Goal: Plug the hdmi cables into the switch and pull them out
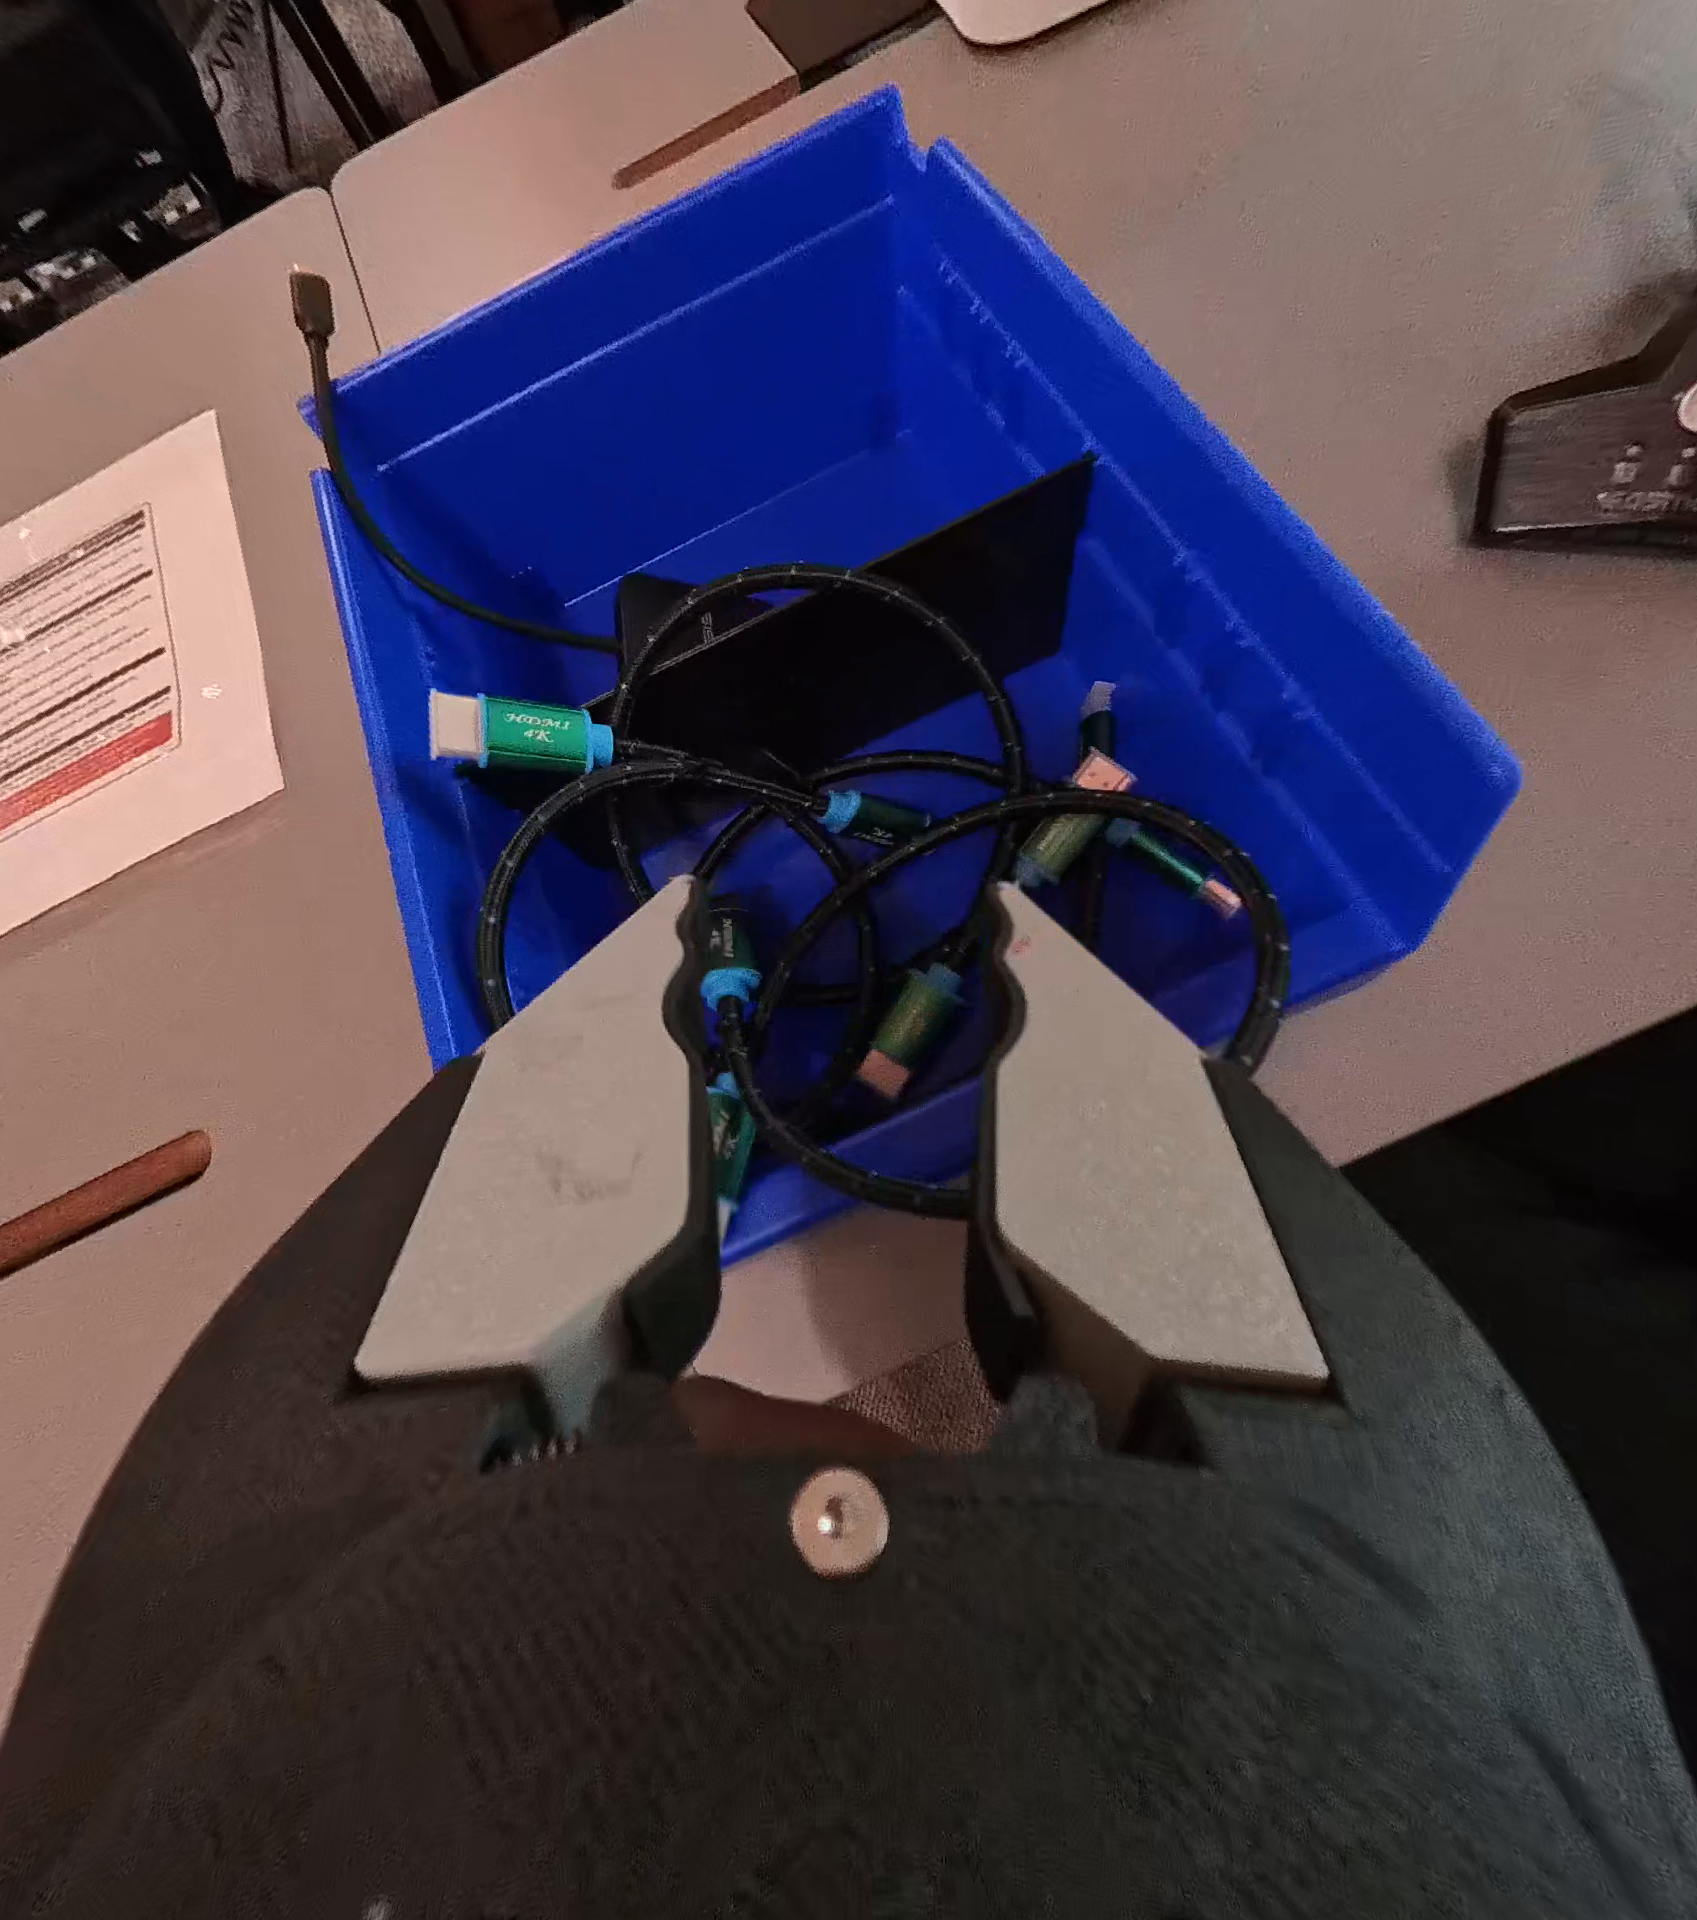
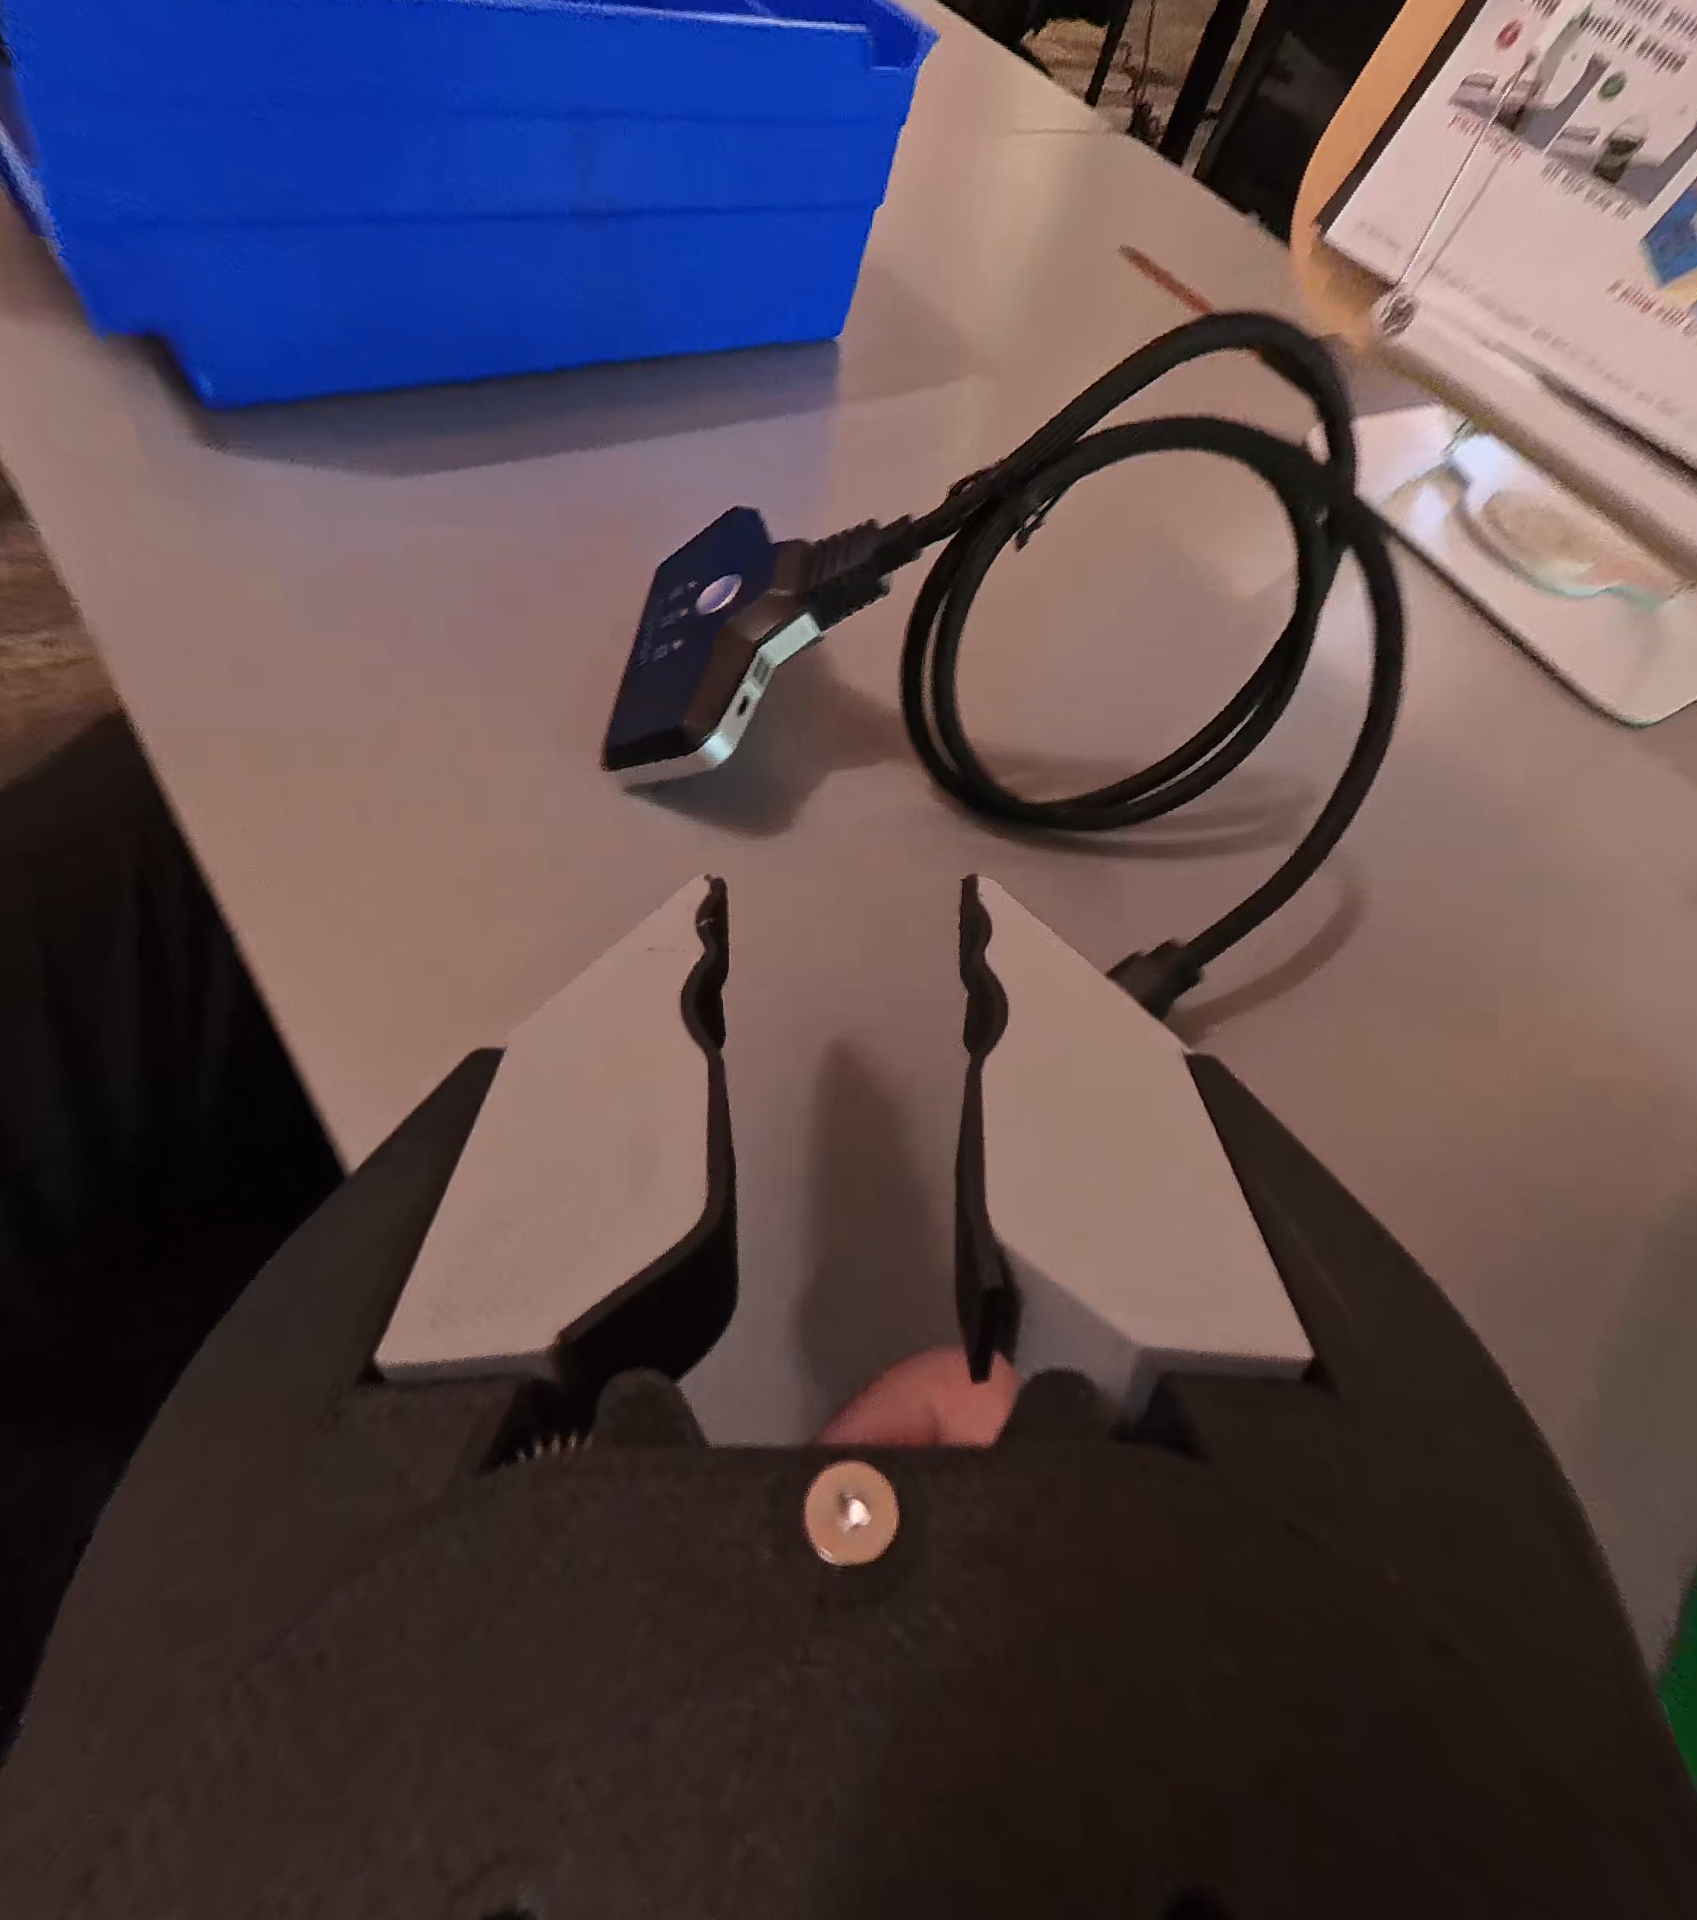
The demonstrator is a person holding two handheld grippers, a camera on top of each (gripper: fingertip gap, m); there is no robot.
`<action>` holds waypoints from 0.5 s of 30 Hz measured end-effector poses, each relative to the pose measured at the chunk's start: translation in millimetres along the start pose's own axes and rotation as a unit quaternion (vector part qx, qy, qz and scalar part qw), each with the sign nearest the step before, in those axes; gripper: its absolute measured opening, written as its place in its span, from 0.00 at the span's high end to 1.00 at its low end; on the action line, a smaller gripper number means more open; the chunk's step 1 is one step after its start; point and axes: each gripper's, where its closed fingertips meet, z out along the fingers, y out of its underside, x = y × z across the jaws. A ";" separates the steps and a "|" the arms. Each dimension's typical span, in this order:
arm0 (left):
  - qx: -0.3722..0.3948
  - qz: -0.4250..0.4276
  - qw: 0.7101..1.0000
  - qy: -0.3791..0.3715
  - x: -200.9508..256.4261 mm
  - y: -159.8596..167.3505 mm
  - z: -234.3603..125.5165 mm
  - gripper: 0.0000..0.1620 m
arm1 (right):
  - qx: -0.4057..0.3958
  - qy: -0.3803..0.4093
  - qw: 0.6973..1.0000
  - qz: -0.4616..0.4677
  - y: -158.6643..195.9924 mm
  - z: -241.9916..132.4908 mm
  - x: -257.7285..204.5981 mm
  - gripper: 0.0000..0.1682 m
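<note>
Grey table (image 2: 428,644) is seen under both grippers. Left gripper (image 1: 844,904) is held with jaws apart above the blue bin (image 1: 1239,582), where HDMI cables (image 1: 522,732) are tangled. Right gripper (image 2: 839,894) is held apart too, empty; the switch (image 2: 693,644) lies just ahead, its black cable (image 2: 1156,623) coiled ahead-right.

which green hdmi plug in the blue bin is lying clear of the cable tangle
The green HDMI plug by the blue plastic bin's left wall, silver tip pointing left; the others sit among the black braided loops.
</note>
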 end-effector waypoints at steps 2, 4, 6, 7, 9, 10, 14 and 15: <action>-0.017 0.022 1.000 -0.004 -7.7 6.3 13.2 0.69 | 0.005 0.011 1.000 -0.021 -5.0 9.7 14.0 0.75; -0.029 0.078 0.996 -0.028 -16.5 5.8 27.6 0.69 | 0.032 0.018 0.999 -0.034 -11.9 19.3 25.0 0.75; -0.012 0.172 0.984 -0.043 -20.1 -5.3 36.9 0.68 | 0.058 0.003 0.998 -0.034 -13.5 28.6 26.0 0.75; 0.008 0.223 0.974 -0.040 -17.9 -12.3 38.2 0.68 | 0.060 -0.012 0.998 -0.024 -9.2 34.5 24.0 0.75; 0.019 0.300 0.953 -0.031 -18.8 -22.5 36.3 0.71 | 0.041 -0.046 0.998 0.004 -2.9 40.8 21.9 0.73; 0.005 0.321 0.947 -0.018 -22.0 -22.5 35.7 0.70 | 0.049 -0.067 0.996 0.020 -4.7 39.3 20.4 0.73; -0.077 0.392 0.916 -0.021 -57.5 -19.4 41.6 0.70 | 0.099 -0.135 0.981 0.097 -14.4 23.7 17.7 0.70; -0.098 0.399 0.911 -0.031 -68.4 -20.3 44.7 0.70 | 0.106 -0.142 0.978 0.113 -15.2 20.8 18.7 0.69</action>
